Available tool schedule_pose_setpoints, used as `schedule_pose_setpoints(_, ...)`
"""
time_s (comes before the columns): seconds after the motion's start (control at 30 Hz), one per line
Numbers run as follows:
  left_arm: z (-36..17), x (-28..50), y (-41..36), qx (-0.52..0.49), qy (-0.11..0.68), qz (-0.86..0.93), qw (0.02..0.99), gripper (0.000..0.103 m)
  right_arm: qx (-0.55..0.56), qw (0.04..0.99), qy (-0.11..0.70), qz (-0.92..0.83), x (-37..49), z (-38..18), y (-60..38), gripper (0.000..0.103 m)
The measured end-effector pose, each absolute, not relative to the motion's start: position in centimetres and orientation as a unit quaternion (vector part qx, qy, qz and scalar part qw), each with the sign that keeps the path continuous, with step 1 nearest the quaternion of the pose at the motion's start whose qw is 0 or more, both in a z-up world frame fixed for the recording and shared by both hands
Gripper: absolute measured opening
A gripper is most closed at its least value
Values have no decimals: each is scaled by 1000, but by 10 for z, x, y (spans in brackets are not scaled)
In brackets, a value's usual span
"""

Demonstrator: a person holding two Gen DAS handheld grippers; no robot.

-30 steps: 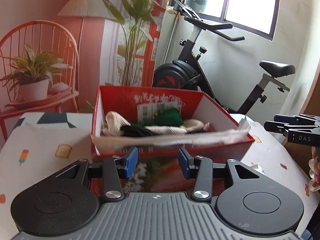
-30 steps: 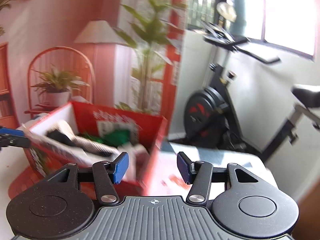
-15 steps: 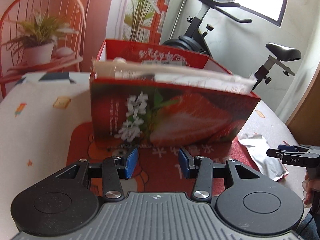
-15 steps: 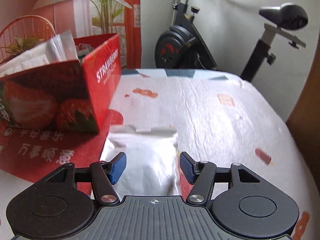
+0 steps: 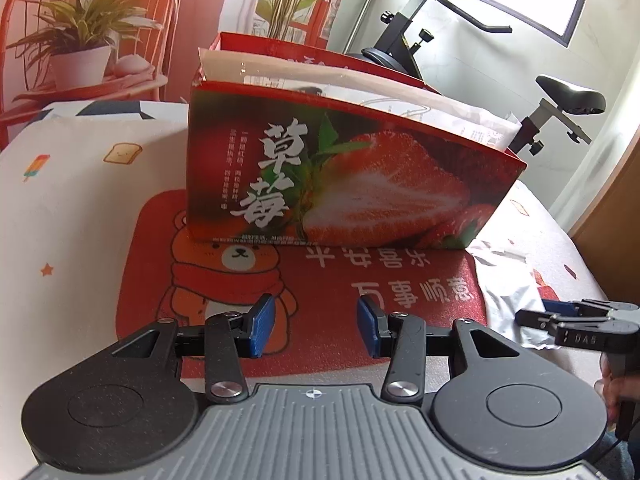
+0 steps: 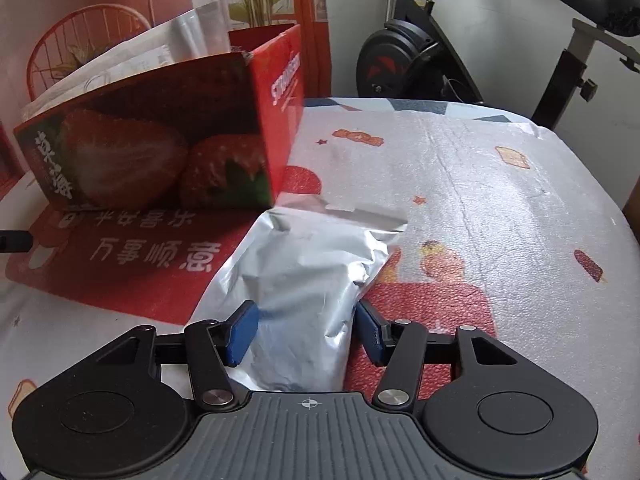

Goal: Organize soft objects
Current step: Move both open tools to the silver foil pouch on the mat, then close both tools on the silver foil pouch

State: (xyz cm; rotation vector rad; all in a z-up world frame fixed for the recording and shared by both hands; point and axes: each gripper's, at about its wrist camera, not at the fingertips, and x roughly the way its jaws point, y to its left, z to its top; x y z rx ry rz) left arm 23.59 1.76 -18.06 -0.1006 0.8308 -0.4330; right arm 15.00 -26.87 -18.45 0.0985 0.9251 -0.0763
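The silver pouch (image 6: 298, 280) lies on the table beside the strawberry box (image 6: 160, 140). The right gripper (image 6: 304, 330) has just been closing around it, seemingly not yet pinching; the left gripper (image 5: 316, 326) hangs half open, empty.

Right gripper (image 6: 306, 330) lower, astride pouch (image 6: 304, 280)

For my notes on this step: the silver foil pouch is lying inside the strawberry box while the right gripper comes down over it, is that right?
Not quite. The silver foil pouch lies on the table beside the strawberry box, partly on the red mat, not inside it. The right wrist view shows this, with the right gripper straddling the pouch's near end.
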Motion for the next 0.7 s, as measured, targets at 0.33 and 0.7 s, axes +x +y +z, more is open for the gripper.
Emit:
schedule_pose_setpoints(0.33, -183, 233, 22, -62, 408, -211, 886, 47, 37, 880, 472, 48, 146, -180, -203, 47)
schedule_pose_setpoints(0.7, -183, 233, 38, -80, 412, -188, 888, 47, -2, 874, 471, 124, 186, -189, -124, 47)
